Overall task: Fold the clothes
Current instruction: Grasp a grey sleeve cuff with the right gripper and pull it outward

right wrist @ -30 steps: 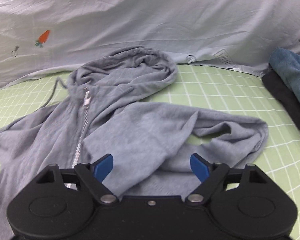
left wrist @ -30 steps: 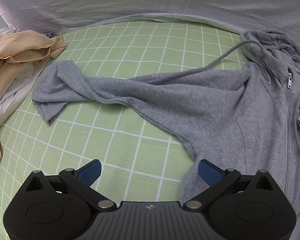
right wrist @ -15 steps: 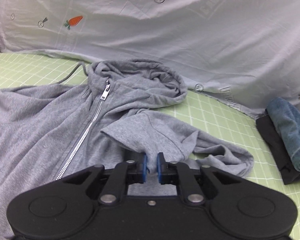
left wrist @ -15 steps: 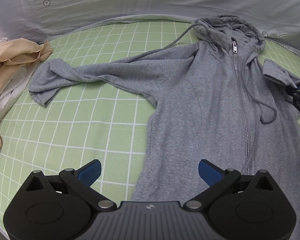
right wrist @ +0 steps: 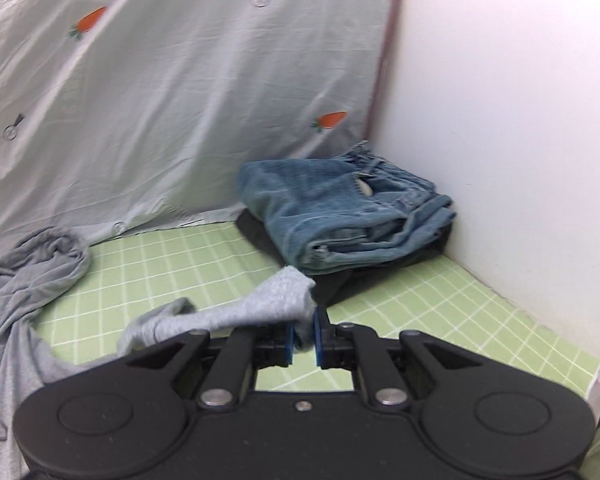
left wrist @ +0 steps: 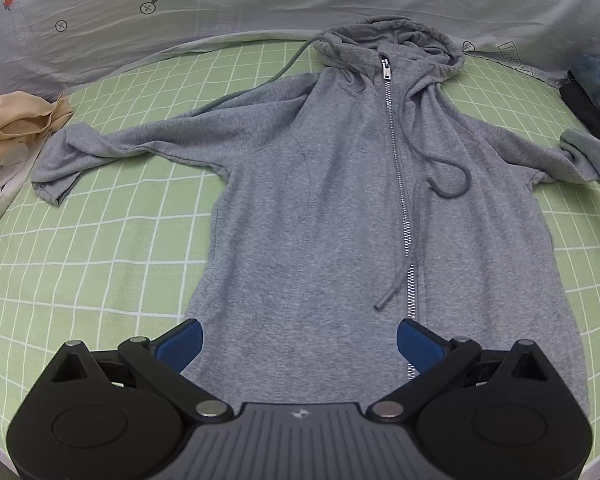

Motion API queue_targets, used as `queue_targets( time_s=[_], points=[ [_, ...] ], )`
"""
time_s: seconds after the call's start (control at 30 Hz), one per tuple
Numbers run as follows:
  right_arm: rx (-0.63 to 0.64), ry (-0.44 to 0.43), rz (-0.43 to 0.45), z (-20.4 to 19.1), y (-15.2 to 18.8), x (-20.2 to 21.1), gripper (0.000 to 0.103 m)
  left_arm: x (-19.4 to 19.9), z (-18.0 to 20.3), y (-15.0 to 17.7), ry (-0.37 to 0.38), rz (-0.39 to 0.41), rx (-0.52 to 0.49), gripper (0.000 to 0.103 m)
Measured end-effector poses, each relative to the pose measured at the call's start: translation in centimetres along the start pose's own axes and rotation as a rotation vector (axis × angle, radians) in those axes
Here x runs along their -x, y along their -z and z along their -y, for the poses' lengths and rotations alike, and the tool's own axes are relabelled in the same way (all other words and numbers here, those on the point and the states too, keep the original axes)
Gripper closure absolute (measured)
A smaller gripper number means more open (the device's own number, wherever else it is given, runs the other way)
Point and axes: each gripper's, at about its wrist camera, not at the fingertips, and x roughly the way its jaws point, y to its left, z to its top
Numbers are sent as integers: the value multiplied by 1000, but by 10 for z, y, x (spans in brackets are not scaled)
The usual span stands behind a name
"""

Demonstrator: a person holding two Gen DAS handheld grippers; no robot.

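Hoodie [left wrist: 332, 208], grey, zip-front, one item: lies face up on the bed [left wrist: 100, 248], flat on a green checked sheet, zip closed along the middle. Long axis runs from the hem, nearest the left wrist camera, to the hood [left wrist: 384, 40], which points away toward the pale carrot-print cloth [left wrist: 140, 12] at the head of the bed. Drawcords trail loose, one out over the sheet to the left, one looped on the chest. Left sleeve [left wrist: 112, 148] extended sideways, cuff end rumpled and turned under. Right sleeve [right wrist: 236, 312] drawn out to the other side, its cuff end pinched in the right claw [right wrist: 303, 340], whose jaws are nearly together on the cloth, close beside the folded jeans [right wrist: 340, 216]. Left claw [left wrist: 298, 340]: jaws wide, holding nothing, poised over the hem. Step in hand, by judgement: spreading the garment, sleeves pulled straight before any fold is made. Next move likely calls for laying the right sleeve down flat, clear of the jeans, then smoothing the bunched left cuff so both sleeves can be folded across the body. Surroundings: jeans stacked on a dark garment [right wrist: 260, 236] in the corner by the white wall [right wrist: 500, 120]; beige clothing [left wrist: 16, 124] heaped at the far left edge of the bed.
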Motion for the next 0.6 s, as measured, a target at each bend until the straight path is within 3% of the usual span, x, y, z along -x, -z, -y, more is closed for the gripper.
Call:
queue_targets(
  time_s=[0.1, 0.27, 0.47, 0.53, 0.57, 0.6],
  points=[
    [-96, 30, -7, 67, -10, -8, 93, 5, 29, 11, -45, 1, 52, 1],
    [-105, 75, 3, 153, -17, -21, 94, 7, 73, 31, -74, -16, 109, 1],
    [12, 82, -240, 199, 20, -85, 91, 5, 105, 46, -106, -52, 153, 1],
    [52, 72, -281, 203, 36, -93, 80, 5, 116, 51, -116, -62, 138, 1],
    [75, 60, -278, 201, 44, -90, 64, 5, 121, 53, -122, -68, 129, 1],
    [97, 48, -269, 198, 51, -88, 57, 4, 126, 55, -126, -74, 121, 1]
  ],
)
